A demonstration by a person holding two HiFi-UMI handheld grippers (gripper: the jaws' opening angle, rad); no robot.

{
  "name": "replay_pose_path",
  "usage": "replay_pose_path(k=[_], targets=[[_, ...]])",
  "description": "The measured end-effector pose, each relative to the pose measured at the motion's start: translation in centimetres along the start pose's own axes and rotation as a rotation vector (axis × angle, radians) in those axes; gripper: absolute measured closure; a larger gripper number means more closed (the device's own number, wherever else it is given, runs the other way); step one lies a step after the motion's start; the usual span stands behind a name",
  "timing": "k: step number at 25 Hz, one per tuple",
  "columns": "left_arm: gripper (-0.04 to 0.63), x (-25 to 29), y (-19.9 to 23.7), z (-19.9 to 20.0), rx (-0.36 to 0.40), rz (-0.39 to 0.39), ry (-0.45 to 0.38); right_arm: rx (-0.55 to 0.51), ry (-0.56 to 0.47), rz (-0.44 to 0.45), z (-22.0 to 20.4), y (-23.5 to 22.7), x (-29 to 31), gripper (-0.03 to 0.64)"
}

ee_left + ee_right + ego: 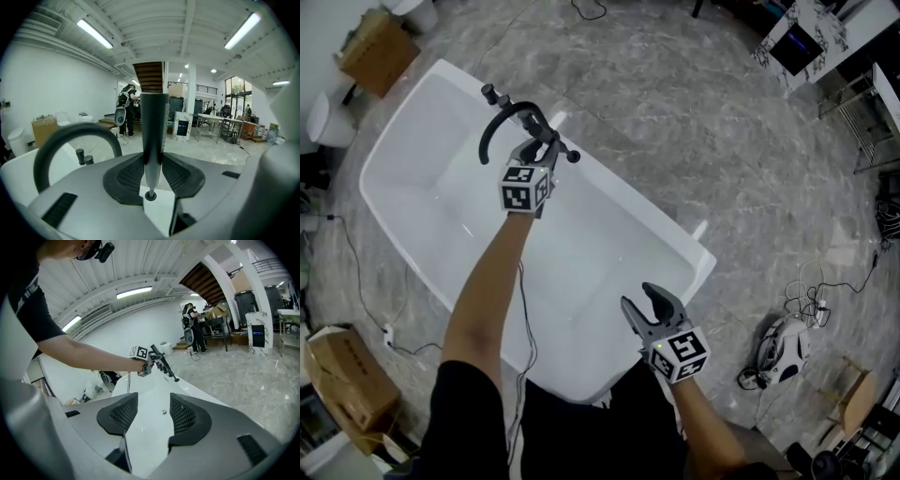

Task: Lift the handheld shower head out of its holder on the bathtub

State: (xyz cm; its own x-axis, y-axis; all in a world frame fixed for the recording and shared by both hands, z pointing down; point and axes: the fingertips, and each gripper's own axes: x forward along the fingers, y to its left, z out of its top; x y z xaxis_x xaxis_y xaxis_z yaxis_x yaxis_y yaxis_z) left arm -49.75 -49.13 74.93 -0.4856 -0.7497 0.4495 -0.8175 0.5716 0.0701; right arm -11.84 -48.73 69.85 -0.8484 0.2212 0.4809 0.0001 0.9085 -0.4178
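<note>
Handheld shower head (154, 126), a slim dark metal wand, sits at the far left end of the white bathtub (422, 178). It is above the rim, just right of the black arched faucet (75, 130). The left gripper (153, 171) pinches it with both ribbed pads pressed on the shaft. The wand stands upright across the jaws, and its lower end shows below them.

The right gripper (647, 302) has its jaws spread with nothing between them. It hangs over the near right corner of the tub, well apart from the wand.

Risks (judgement):
- The shaft is thin, round and smooth, and it is held along a narrow line. It could pivot or slide down through the pads if tilted or jerked.
- The faucet arch is close on the left, so a sideways swing could knock the wand against it.
- A drop would land the wand on the tub rim or in the basin.

Views:
- The left gripper view alone shows the pad contact and the wand's ringed lower end.
- The head view places both grippers over the tub, but the gripper body hides the pinch.
- The right gripper view gives the side look. The wand is slanted and its lower tip seems clear above the rim, which suggests it is already out of the holder. The holder itself cannot be made out.
</note>
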Motion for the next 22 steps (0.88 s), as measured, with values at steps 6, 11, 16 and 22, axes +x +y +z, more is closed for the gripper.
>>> replay_pose_path(k=[6, 11, 16, 22], targets=[[0.481, -4.6, -1.0, 6.3, 0.053, -0.025, -0.043, 0.004, -0.063, -0.051, 2.9, 2.1, -2.6, 0.416], [0.482, -9.2, -1.6, 11.0, 0.057, -0.035, -0.081, 0.02, -0.123, -0.097, 5.2, 4.6, -5.4, 0.416], [0.482, -13.0, -2.6, 14.8, 0.068, -0.052, -0.114, 0.035, -0.185, -0.128, 7.8, 7.6, -7.6, 0.422], [0.482, -17.9, -3.0, 20.0, 0.115, -0.086, -0.176, -0.011, -0.227, -0.146, 9.8, 11.7, -9.4, 0.423]])
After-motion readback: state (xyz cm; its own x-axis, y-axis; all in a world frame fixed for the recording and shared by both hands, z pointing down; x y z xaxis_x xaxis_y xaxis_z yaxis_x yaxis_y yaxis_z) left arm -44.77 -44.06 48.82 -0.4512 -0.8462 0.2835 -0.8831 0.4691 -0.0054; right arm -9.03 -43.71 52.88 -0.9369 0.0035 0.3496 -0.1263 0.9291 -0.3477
